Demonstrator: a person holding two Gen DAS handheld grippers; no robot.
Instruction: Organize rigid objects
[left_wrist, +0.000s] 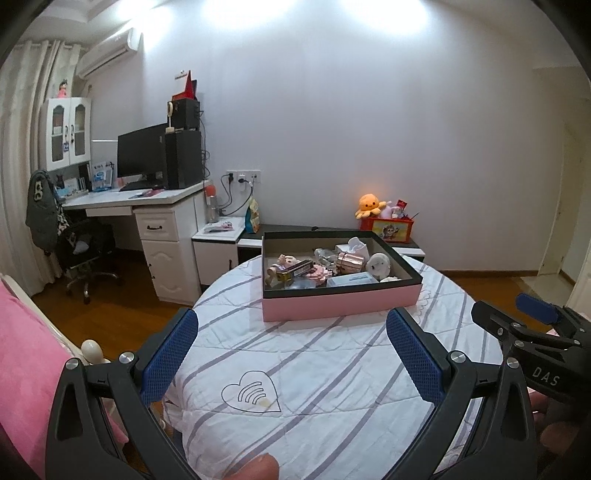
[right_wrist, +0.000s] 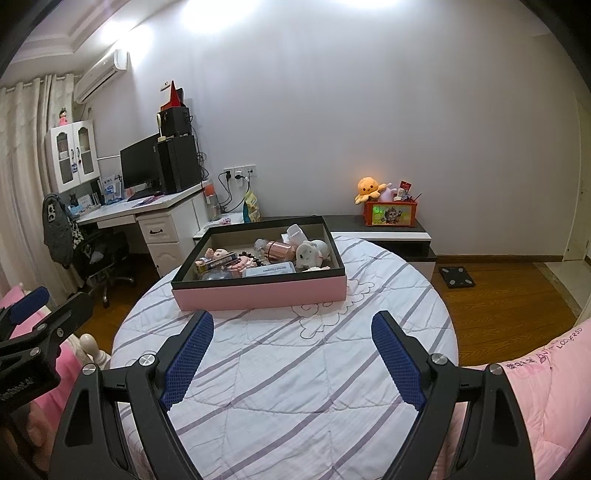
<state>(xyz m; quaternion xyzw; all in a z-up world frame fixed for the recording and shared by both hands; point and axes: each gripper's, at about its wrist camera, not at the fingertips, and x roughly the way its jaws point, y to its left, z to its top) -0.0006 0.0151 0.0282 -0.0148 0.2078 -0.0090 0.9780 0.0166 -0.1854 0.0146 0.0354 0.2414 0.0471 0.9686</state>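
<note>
Left wrist view: left hand-held gripper (left_wrist: 291, 341) spread wide, nothing between its blue pads (left_wrist: 168, 360), hovering over the striped quilt (left_wrist: 314, 369). Right hand-held gripper (right_wrist: 291, 345) likewise wide apart and holding nothing, beside the left one. Pink box (left_wrist: 340, 304) sits on the quilt ahead of both, well apart from the fingertips. Inside it, jumbled: white figurine (right_wrist: 310, 253), copper cylinder (right_wrist: 277, 249), flat packet (right_wrist: 269, 270).
</note>
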